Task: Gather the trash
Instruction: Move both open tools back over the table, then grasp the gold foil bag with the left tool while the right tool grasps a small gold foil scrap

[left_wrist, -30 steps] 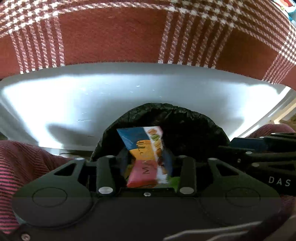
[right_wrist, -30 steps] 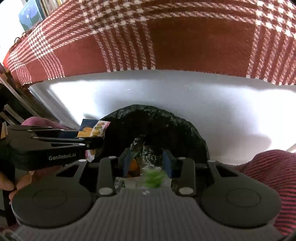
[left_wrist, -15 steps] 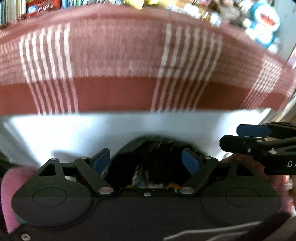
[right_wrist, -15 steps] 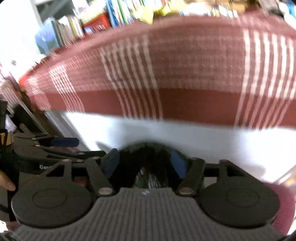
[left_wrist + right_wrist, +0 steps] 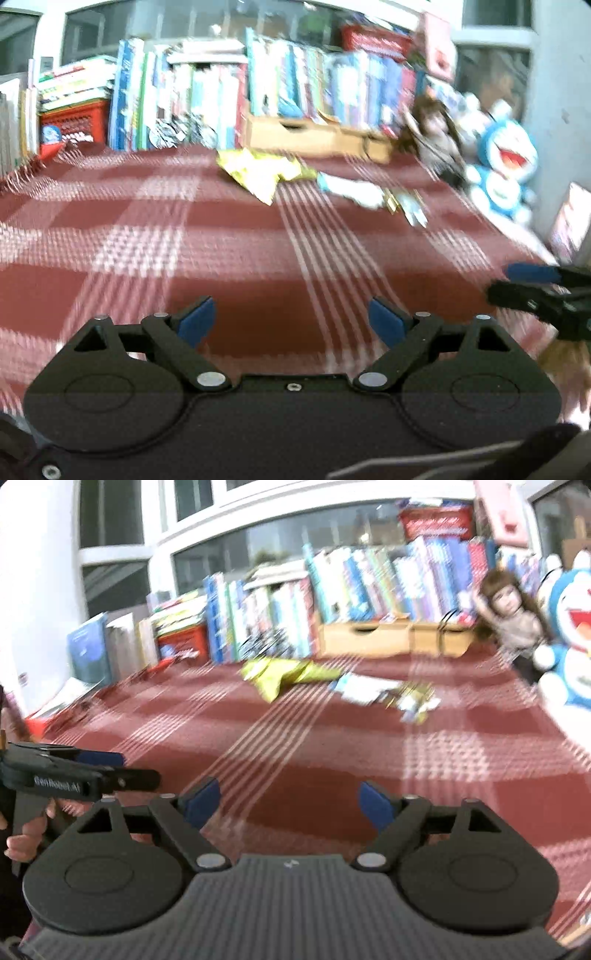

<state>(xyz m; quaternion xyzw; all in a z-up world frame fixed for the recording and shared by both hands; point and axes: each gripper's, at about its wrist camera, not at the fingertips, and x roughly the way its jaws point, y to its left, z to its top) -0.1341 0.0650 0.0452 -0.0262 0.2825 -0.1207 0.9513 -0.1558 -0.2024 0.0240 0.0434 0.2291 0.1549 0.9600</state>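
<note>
Both views are blurred by motion. A crumpled yellow wrapper (image 5: 262, 173) (image 5: 284, 674) lies far back on the red plaid tablecloth (image 5: 221, 236) (image 5: 332, 746). To its right lie a white and blue wrapper (image 5: 351, 188) (image 5: 362, 688) and a small yellow-green wrapper (image 5: 406, 205) (image 5: 415, 699). My left gripper (image 5: 291, 319) hangs above the near cloth, jaws still opening, nothing between them. My right gripper (image 5: 288, 799) is likewise opening and empty. Each gripper shows at the other view's edge.
Rows of books (image 5: 221, 88) (image 5: 369, 576), a wooden drawer box (image 5: 314, 134) (image 5: 391, 637) and red crates (image 5: 74, 122) line the table's back edge. A doll (image 5: 513, 609) and a blue cat plush (image 5: 506, 162) (image 5: 572, 635) stand at the back right.
Both grippers let go of their wrappers over the black bin bag, opened wide and rose; the views now look across the tabletop, with the bag out of sight.
</note>
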